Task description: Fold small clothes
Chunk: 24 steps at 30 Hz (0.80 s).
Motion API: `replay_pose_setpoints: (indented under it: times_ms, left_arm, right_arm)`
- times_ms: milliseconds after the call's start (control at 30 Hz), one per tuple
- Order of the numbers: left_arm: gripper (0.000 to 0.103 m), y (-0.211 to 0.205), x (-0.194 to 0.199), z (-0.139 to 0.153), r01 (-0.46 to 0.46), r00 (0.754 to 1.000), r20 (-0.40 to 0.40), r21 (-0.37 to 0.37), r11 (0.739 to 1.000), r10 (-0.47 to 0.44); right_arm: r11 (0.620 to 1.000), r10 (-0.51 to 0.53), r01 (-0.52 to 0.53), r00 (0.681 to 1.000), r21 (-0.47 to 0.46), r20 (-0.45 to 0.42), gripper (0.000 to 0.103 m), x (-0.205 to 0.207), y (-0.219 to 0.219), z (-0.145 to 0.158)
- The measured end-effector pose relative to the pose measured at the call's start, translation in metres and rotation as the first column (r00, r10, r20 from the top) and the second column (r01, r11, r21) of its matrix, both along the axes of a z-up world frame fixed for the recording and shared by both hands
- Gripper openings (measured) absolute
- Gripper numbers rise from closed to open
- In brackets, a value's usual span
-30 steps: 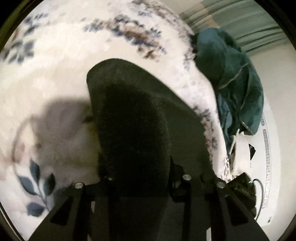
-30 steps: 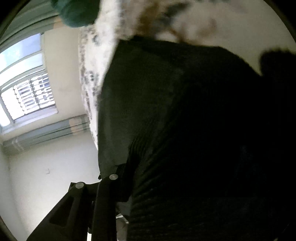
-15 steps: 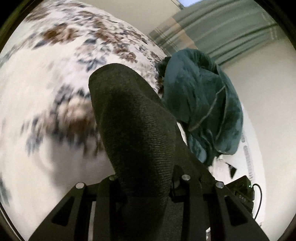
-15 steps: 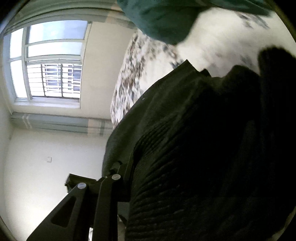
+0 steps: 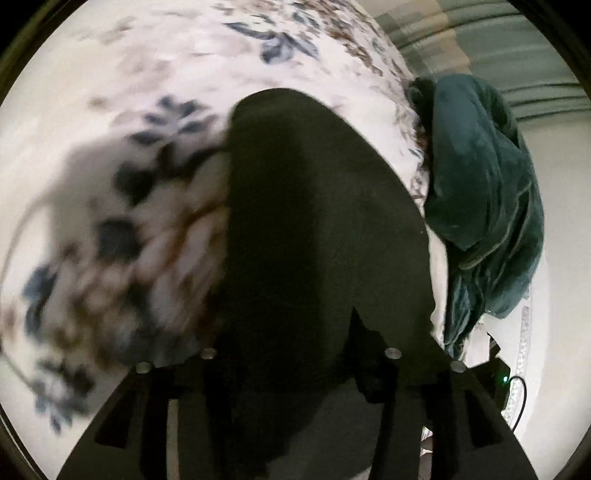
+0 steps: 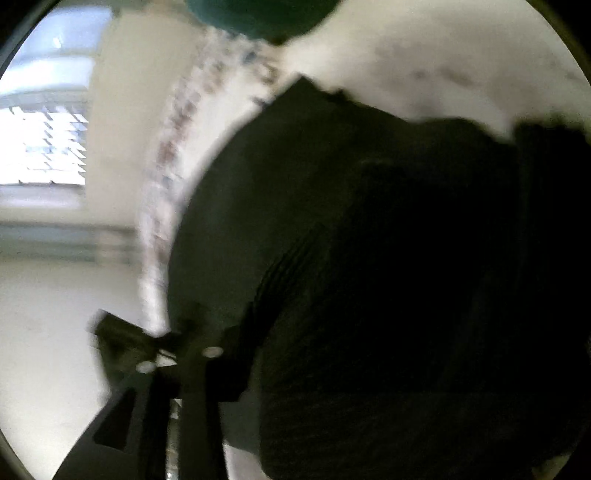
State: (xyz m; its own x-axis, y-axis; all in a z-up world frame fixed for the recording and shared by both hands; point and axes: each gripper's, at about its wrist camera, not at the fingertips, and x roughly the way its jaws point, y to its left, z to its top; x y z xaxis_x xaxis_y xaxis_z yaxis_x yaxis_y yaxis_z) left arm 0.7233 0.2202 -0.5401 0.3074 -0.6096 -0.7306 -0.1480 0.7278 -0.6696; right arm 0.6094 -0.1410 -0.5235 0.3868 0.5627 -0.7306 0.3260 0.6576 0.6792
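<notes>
Left gripper [image 5: 295, 373]: both fingers closed in on a black knit garment [image 5: 317, 229], the cloth bunched between them and hiding the tips; the grip holds the fabric, which rises straight ahead of the fingers as a broad dark fold with a rounded top edge; below the fold, between the finger bases, a paler grey patch shows. Beyond and to the left of the garment lies a white bedspread with blue and brown floral print [image 5: 155, 110], blurred; a grey shadow falls on it just left of the fold. Ahead and to the right of the gripper, a heap of teal cloth [image 5: 484, 192] rests at the bedspread's edge, apart from the black garment; past it, grey-green curtains [image 5: 498, 40] and a pale wall.

Right gripper [image 6: 236, 365]: only its left finger is visible; the black garment [image 6: 388, 258] covers the rest, ribbed texture close to the lens, so its opening cannot be told; the fabric drapes against the visible finger. Beyond, the bedspread [image 6: 424, 48]; farther, teal cloth [image 6: 258, 14] at top; to the left, a bright window [image 6: 44, 140]; all blurred.
</notes>
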Motion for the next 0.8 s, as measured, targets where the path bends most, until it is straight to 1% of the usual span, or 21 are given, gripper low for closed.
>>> replay_pose_setpoints:
  times_ms: [33,67,100,133,167,200,233,267,300,333,367,400,433,467,500,533,600,633,667,767,800]
  left_arm:
    - [0.047,0.0,-0.01,0.005,-0.012,1.0,0.004,0.028,1.0,0.012]
    - [0.051,-0.001,-0.014,0.009,-0.018,1.0,0.008,0.056,0.998,0.018]
    - [0.056,-0.002,-0.021,0.014,-0.023,1.0,0.013,0.098,0.995,0.022]
    - [0.06,-0.007,-0.03,0.022,-0.026,1.0,0.022,0.175,0.984,0.022]
    - [0.069,-0.008,-0.031,0.027,-0.028,0.999,0.029,0.228,0.973,0.022]
    - [0.078,-0.014,-0.039,0.036,-0.029,0.999,0.041,0.304,0.952,0.017]
    - [0.08,-0.019,-0.044,0.042,-0.031,0.999,0.047,0.355,0.934,0.015]
    - [0.081,-0.023,-0.049,0.048,-0.039,0.998,0.056,0.407,0.913,0.018]
    - [0.082,-0.029,-0.058,0.056,-0.047,0.998,0.064,0.462,0.886,0.019]
    - [0.084,-0.034,-0.062,0.061,-0.052,0.997,0.068,0.501,0.864,0.02]
    - [0.092,-0.04,-0.068,0.069,-0.059,0.997,0.075,0.548,0.834,0.021]
    - [0.096,-0.044,-0.073,0.077,-0.07,0.996,0.087,0.585,0.808,0.023]
    - [0.096,-0.046,-0.081,0.085,-0.081,0.994,0.106,0.616,0.784,0.02]
    - [0.096,-0.048,-0.085,0.09,-0.089,0.993,0.119,0.635,0.767,0.016]
    - [0.096,-0.05,-0.092,0.096,-0.096,0.991,0.132,0.653,0.751,0.011]
    - [0.096,-0.054,-0.097,0.105,-0.098,0.99,0.138,0.665,0.74,0.008]
    - [0.096,-0.06,-0.106,0.121,-0.103,0.99,0.143,0.665,0.74,0.009]
    - [0.096,-0.061,-0.113,0.131,-0.109,0.989,0.149,0.659,0.744,0.012]
    - [0.096,-0.063,-0.119,0.141,-0.114,0.988,0.153,0.658,0.744,0.016]
    - [0.096,-0.068,-0.144,0.175,-0.142,0.985,0.171,0.656,0.741,0.038]
    - [0.096,-0.069,-0.154,0.191,-0.155,0.982,0.181,0.654,0.74,0.045]
  right_arm:
    - [0.998,0.016,-0.018,1.0,-0.056,-0.022,0.054,-0.007,-0.004,0.0]
    - [0.991,0.031,-0.035,0.999,-0.126,-0.037,0.055,-0.016,-0.009,0.002]
    - [0.985,0.036,-0.043,0.998,-0.169,-0.043,0.062,-0.017,-0.018,0.004]
    - [0.978,0.045,-0.054,0.998,-0.203,-0.052,0.068,-0.021,-0.024,0.004]
    - [0.971,0.052,-0.065,0.997,-0.231,-0.06,0.07,-0.021,-0.033,0.008]
    - [0.964,0.054,-0.07,0.996,-0.257,-0.071,0.075,-0.022,-0.044,0.012]
    - [0.947,0.058,-0.082,0.995,-0.309,-0.085,0.081,-0.025,-0.045,0.018]
    - [0.934,0.058,-0.086,0.994,-0.347,-0.089,0.082,-0.013,-0.052,0.024]
    - [0.914,0.062,-0.092,0.994,-0.396,-0.087,0.083,-0.018,-0.055,0.037]
    - [0.884,0.072,-0.104,0.994,-0.456,-0.088,0.086,-0.024,-0.047,0.053]
    - [0.857,0.076,-0.112,0.993,-0.503,-0.092,0.09,0.001,-0.031,0.056]
    - [0.812,0.085,-0.122,0.992,-0.571,-0.092,0.097,0.0,-0.025,0.068]
    - [0.77,0.096,-0.125,0.992,-0.625,-0.081,0.098,0.008,-0.012,0.082]
    - [0.736,0.107,-0.125,0.992,-0.665,-0.067,0.098,0.005,-0.009,0.093]
    - [0.704,0.115,-0.118,0.992,-0.701,-0.052,0.098,0.015,0.0,0.107]
    - [0.676,0.12,-0.11,0.992,-0.728,-0.038,0.099,0.014,0.002,0.123]
    - [0.634,0.128,-0.095,0.992,-0.767,-0.018,0.099,-0.002,0.013,0.154]
    - [0.622,0.134,-0.09,0.991,-0.778,-0.008,0.099,-0.007,0.013,0.167]
    - [0.618,0.139,-0.088,0.99,-0.781,-0.001,0.099,-0.026,0.003,0.182]
    - [0.617,0.156,-0.087,0.988,-0.782,0.013,0.099,-0.037,0.009,0.215]
    - [0.612,0.161,-0.08,0.987,-0.787,0.024,0.099,-0.052,0.007,0.229]
